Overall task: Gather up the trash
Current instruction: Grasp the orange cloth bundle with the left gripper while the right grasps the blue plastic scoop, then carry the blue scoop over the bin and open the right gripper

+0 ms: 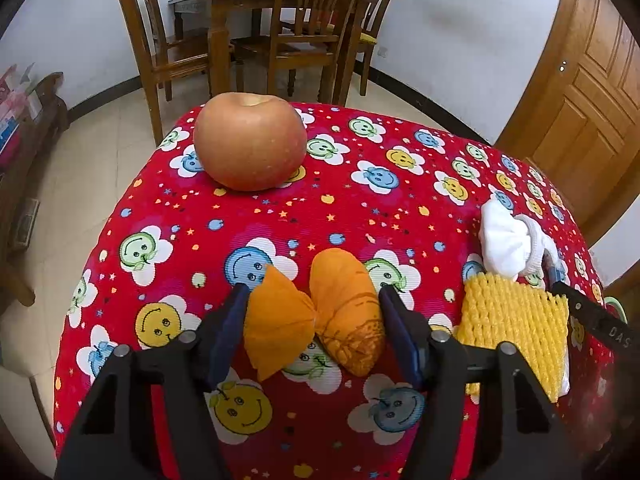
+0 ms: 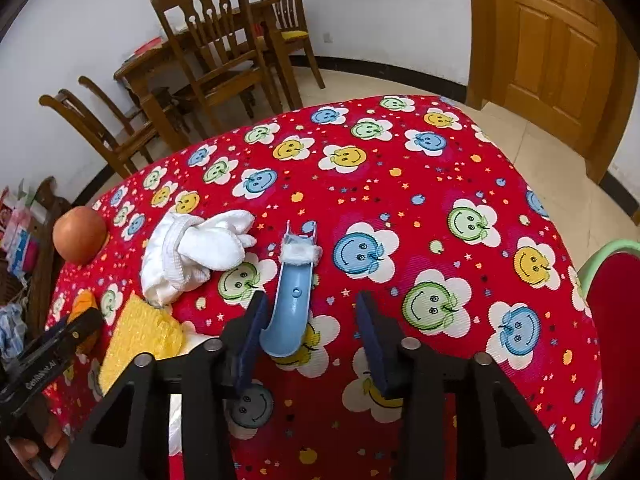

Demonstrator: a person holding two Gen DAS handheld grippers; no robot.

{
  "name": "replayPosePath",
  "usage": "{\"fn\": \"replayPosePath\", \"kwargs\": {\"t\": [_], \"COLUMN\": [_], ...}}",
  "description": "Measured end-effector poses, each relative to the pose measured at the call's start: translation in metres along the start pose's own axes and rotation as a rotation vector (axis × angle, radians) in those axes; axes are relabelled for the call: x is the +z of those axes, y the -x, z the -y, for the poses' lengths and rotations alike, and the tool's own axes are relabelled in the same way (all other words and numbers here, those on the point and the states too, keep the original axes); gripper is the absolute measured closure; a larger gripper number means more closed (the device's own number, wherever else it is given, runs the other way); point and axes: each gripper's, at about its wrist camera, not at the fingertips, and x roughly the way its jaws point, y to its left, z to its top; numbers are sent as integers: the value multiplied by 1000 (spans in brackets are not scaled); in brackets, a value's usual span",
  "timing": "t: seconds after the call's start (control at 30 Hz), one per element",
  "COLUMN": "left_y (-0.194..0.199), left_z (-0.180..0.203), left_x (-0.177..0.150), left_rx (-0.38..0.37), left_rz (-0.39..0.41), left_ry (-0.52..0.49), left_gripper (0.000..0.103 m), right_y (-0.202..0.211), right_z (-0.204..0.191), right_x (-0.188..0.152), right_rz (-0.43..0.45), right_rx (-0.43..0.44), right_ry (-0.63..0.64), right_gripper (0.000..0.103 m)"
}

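An orange wrapper [image 1: 316, 318], twisted in the middle, lies on the red smiley-face tablecloth [image 1: 360, 208] between the fingers of my left gripper [image 1: 314, 320]; the jaws are open around it, pads close to both ends. A yellow foam net [image 1: 516, 324] and a white sock [image 1: 508, 240] lie to its right. In the right wrist view, my right gripper [image 2: 312, 334] is open, with a curved blue plastic piece [image 2: 290, 308] by its left finger. The sock [image 2: 192, 252], the foam net [image 2: 140, 340] and the left gripper's arm [image 2: 48, 356] show at left.
An apple [image 1: 249, 142] sits at the table's far left; it also shows in the right wrist view [image 2: 79, 240]. Wooden chairs [image 1: 304, 28] and a table stand behind. A wooden door [image 2: 548, 48] is at right. A red-cushioned stool [image 2: 616, 312] stands by the table's right edge.
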Motion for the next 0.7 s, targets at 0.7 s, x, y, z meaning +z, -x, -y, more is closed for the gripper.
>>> {"fn": "replayPosePath", "kwargs": {"t": [0.7], "left_y": [16], "left_z": [-6], "left_x": [-1], "left_rx": [-24], "left_rz": [49], "left_ry": [2], "left_gripper": [67], "right_y": [50], "right_z": [21], "right_x": [-29], "right_rz": [52], "right_rx": [57], "right_ry": [-29], "right_gripper": [86]}}
